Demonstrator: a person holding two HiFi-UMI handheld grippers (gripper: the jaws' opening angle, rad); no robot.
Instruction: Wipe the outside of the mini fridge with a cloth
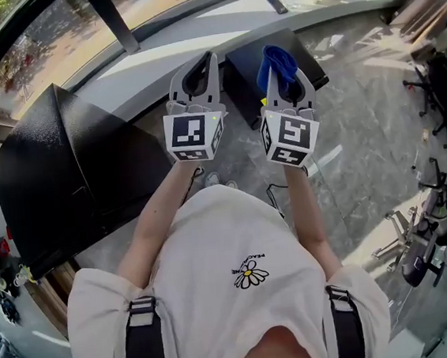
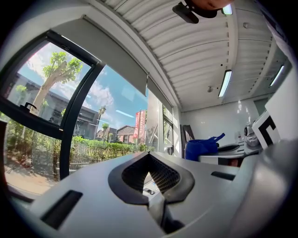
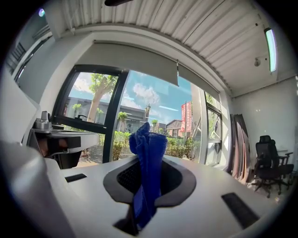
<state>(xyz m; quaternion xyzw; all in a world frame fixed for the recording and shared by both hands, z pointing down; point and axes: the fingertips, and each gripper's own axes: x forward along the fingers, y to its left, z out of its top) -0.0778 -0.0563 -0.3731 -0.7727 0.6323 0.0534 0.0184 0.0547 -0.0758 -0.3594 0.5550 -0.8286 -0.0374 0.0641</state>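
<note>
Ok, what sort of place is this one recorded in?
Probably an office or lab-type room, indoors. It has big dark-framed windows looking onto a street with hedges, an office chair by the far wall, and a strip light on a slatted ceiling.

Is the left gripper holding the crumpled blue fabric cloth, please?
No, the blue cloth is clamped in the right gripper; the left gripper is empty.

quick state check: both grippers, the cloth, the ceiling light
left gripper, shut, nothing between its jaws
right gripper, shut on the blue cloth
blue cloth, bunched, pinched between the jaws, its end sticking up past them
ceiling light, lit
</note>
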